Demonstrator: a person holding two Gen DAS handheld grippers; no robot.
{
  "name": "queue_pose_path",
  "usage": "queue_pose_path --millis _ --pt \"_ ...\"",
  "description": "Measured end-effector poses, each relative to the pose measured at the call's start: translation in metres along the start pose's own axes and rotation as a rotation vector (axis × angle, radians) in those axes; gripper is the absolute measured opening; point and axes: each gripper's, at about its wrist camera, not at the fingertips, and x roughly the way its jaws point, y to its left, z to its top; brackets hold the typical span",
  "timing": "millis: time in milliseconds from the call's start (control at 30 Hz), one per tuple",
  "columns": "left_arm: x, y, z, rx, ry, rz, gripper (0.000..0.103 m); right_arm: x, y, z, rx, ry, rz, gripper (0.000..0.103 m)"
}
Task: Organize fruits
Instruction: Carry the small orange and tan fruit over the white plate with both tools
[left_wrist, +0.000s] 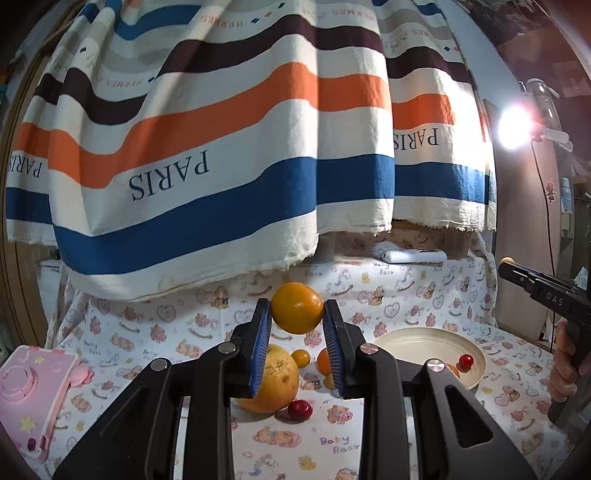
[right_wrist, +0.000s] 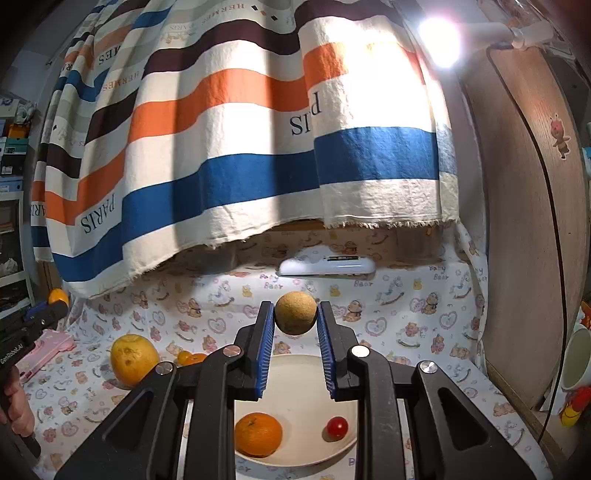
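Observation:
My left gripper (left_wrist: 297, 314) is shut on an orange (left_wrist: 296, 308) and holds it above the table. Below it lie a big yellow grapefruit (left_wrist: 275, 380), a red cherry tomato (left_wrist: 299, 410), a small yellow fruit (left_wrist: 301, 357) and a small orange fruit (left_wrist: 324, 361). My right gripper (right_wrist: 295, 315) is shut on a brown round fruit (right_wrist: 295, 313) above a cream plate (right_wrist: 295, 373). The plate holds an orange (right_wrist: 258, 434) and a red cherry tomato (right_wrist: 337, 428). The plate (left_wrist: 417, 343) also shows in the left wrist view. The grapefruit (right_wrist: 133, 360) lies left of the plate.
A striped cloth (left_wrist: 229, 140) hangs over the back of the table. A pink toy (left_wrist: 33, 387) lies at the left. A white device (right_wrist: 327, 266) lies at the back. A bright lamp (right_wrist: 439, 37) shines at the upper right. A wooden board (right_wrist: 517, 221) and a white mug (right_wrist: 578, 362) stand on the right.

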Motion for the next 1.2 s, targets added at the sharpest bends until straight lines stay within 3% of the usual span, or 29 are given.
queue_pose_path --millis 200,300,367,467,567,700,833,967,1200 --pt "0.014 -0.019 0.001 0.011 0.039 -0.043 0.028 0.005 -0.006 -0.006 0.007 0.017 0.014 0.024" --pt "0.022 -0.038 0.004 0.044 0.022 -0.072 0.028 0.012 -0.008 -0.010 0.021 0.057 0.024 0.024" --pt "0.038 -0.053 0.007 0.066 0.058 -0.099 0.028 0.018 -0.010 -0.013 0.024 0.091 0.013 0.024" --pt "0.068 -0.076 0.005 0.088 0.179 -0.162 0.028 0.026 -0.017 -0.016 0.069 0.144 0.001 0.024" --pt "0.103 -0.097 -0.002 0.108 0.340 -0.142 0.028 0.034 -0.019 -0.019 0.068 0.186 -0.029 0.024" --pt "0.140 -0.099 -0.019 0.007 0.510 -0.188 0.028 0.052 -0.020 -0.030 0.056 0.287 -0.049 0.024" --pt "0.151 -0.100 -0.033 -0.019 0.542 -0.202 0.028 0.062 -0.021 -0.038 0.060 0.350 -0.030 0.024" --pt "0.149 -0.110 -0.041 0.036 0.543 -0.205 0.028 0.070 -0.022 -0.045 0.065 0.393 -0.024 0.024" --pt "0.152 -0.112 -0.043 0.044 0.549 -0.221 0.028 0.078 -0.023 -0.053 0.069 0.436 -0.026 0.024"
